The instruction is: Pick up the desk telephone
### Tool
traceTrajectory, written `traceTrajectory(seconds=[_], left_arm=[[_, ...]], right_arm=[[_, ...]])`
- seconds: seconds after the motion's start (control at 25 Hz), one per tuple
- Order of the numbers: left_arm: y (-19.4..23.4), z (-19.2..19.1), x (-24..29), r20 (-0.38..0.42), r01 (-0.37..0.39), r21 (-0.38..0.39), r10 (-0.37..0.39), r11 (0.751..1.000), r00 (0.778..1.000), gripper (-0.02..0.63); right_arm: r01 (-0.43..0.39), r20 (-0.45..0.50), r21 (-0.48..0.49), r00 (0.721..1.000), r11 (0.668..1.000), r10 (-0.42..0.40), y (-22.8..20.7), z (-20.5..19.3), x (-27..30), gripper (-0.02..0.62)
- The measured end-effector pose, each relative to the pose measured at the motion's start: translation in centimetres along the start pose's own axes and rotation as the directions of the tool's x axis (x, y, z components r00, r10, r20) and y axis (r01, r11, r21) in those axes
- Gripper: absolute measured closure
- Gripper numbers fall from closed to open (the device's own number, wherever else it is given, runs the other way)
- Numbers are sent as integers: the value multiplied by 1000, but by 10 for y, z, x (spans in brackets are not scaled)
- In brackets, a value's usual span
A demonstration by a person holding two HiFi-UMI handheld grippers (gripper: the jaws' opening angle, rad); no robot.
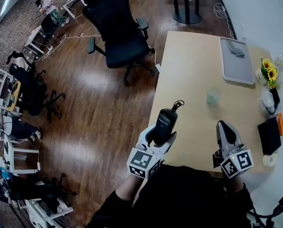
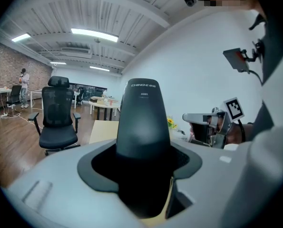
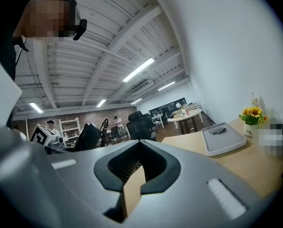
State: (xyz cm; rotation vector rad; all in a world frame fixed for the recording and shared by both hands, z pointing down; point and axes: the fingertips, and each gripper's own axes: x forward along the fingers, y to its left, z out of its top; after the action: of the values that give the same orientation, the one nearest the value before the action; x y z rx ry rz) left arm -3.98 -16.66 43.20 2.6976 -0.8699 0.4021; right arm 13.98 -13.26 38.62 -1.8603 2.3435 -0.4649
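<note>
A black telephone handset stands upright in my left gripper, which is shut on its lower part, held above the near left edge of the wooden desk. A short cord loop sticks out of the handset's top. In the left gripper view the handset fills the space between the jaws of the left gripper. My right gripper hovers over the desk's near edge, to the right of the handset, shut with nothing in it. In the right gripper view the right gripper shows only a thin slit between its jaws.
A grey tray lies at the desk's far right, a clear cup in the middle. Sunflowers, a black flat box and a tape roll line the right edge. A black office chair stands left of the desk.
</note>
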Motion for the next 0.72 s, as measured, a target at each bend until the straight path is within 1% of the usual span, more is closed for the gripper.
traceTrajectory(seconds=[0.16, 0.2, 0.36, 0.44, 0.72], left_arm=[[-2, 12, -7, 6, 41, 14, -41, 999, 999, 347], [-4, 12, -3, 4, 52, 14, -52, 999, 999, 347], [-23, 1, 41, -13, 78, 19, -78, 997, 997, 347], [-26, 2, 49, -13, 87, 25, -87, 996, 996, 347], [-26, 1, 43, -20, 109, 20, -108, 994, 994, 347]], right_arm=[[47, 25, -10, 999, 999, -46, 12, 16, -12, 594], [58, 28, -10, 998, 998, -57, 10, 16, -15, 594], [86, 33, 3, 996, 996, -86, -36, 7, -24, 594], [95, 35, 3, 995, 995, -95, -43, 6, -26, 594], [105, 32, 6, 994, 994, -105, -35, 6, -28, 594]])
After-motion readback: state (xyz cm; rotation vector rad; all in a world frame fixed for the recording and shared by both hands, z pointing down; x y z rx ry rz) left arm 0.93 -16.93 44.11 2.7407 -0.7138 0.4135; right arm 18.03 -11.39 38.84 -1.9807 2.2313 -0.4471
